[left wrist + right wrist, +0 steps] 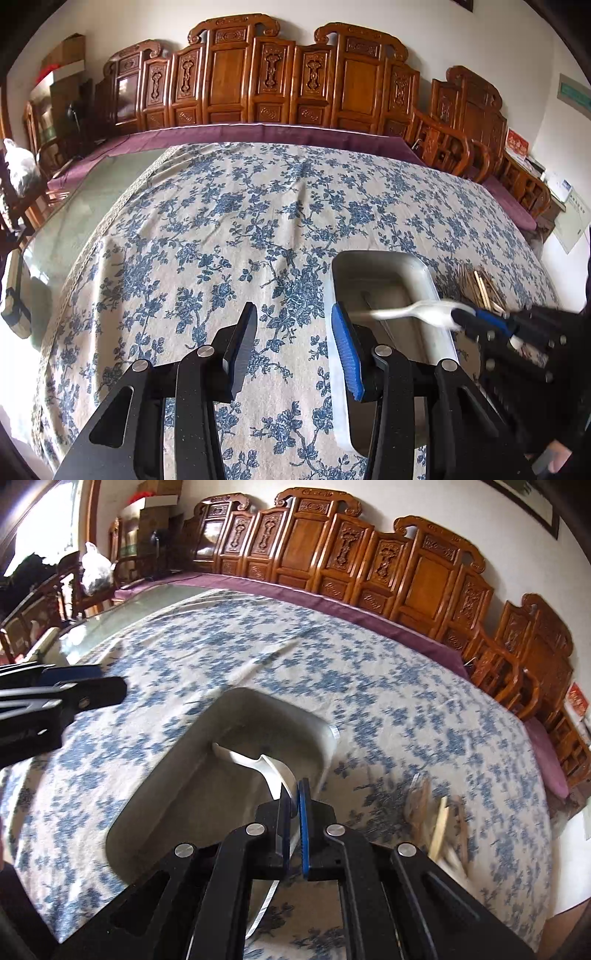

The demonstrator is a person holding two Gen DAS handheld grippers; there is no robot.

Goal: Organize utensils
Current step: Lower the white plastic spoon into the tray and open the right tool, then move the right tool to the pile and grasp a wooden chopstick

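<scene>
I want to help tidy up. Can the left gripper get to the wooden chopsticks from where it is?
Probably not directly. The metal tray and the right gripper, holding a spoon, sit between the open left gripper and the chopsticks.

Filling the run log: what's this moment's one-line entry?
right tongs: shut on spoon over tray | left tongs: open, nothing between | chopsticks: beside tray

Home dining room: carved wooden chairs, floral tablecloth.
</scene>
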